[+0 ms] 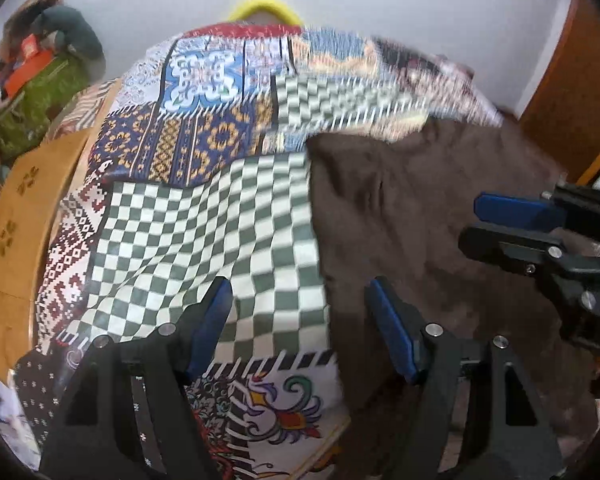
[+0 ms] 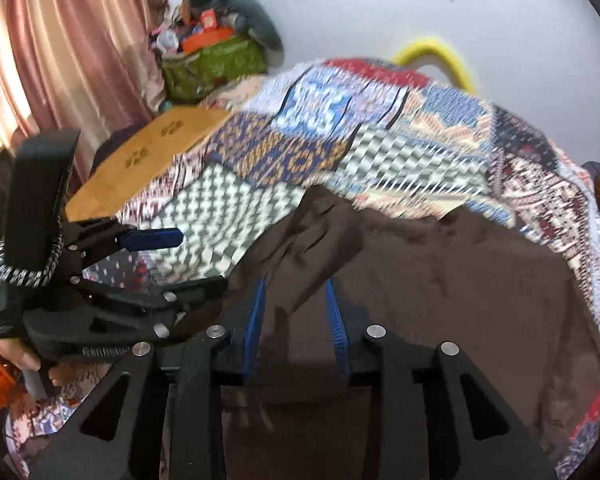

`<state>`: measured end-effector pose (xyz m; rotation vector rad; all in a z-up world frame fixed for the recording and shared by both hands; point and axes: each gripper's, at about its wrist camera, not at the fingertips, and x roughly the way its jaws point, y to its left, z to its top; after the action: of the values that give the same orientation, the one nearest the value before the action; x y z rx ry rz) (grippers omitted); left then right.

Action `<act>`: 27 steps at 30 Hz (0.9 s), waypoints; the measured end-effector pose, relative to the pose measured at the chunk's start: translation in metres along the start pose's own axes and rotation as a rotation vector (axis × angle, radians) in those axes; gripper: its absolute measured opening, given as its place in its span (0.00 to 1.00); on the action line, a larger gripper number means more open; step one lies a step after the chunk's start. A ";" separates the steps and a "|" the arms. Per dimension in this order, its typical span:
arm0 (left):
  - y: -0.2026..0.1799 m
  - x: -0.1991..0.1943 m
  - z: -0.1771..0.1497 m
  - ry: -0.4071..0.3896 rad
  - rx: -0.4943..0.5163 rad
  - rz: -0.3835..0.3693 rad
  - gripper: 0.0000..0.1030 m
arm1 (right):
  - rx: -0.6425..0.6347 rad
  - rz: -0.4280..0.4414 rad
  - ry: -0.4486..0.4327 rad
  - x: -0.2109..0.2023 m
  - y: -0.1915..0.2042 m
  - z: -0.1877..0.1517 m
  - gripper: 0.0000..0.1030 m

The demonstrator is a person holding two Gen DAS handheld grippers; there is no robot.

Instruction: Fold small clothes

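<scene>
A dark brown garment lies spread on a patchwork cover. In the left wrist view, my left gripper hangs open over the garment's left edge. One finger is above the checkered patch, the other above the brown cloth, and nothing is between them. My right gripper sits low over the garment with its blue pads apart. A raised fold of brown cloth runs between them, and neither pad visibly presses on it. Each gripper shows in the other's view: the right gripper at the right, the left gripper at the left.
A wooden board borders the cover on the left. Behind it stand a stuffed green bag and pink curtains. A yellow curved object rises behind the cover by the white wall. A wooden door is at the right.
</scene>
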<state>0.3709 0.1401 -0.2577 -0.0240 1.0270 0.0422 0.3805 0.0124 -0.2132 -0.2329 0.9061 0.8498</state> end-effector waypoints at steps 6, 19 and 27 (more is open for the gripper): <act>0.020 0.005 -0.012 0.023 -0.056 0.018 0.69 | -0.031 -0.030 0.044 0.014 0.005 -0.025 0.28; 0.012 -0.060 -0.017 -0.066 -0.030 0.067 0.69 | 0.100 -0.057 -0.066 -0.079 -0.028 -0.043 0.33; -0.030 -0.094 0.012 -0.145 -0.002 -0.026 0.71 | 0.224 -0.136 -0.154 -0.145 -0.084 -0.066 0.42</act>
<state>0.3336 0.1080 -0.1711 -0.0354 0.8814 0.0209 0.3552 -0.1568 -0.1561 -0.0333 0.8235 0.6257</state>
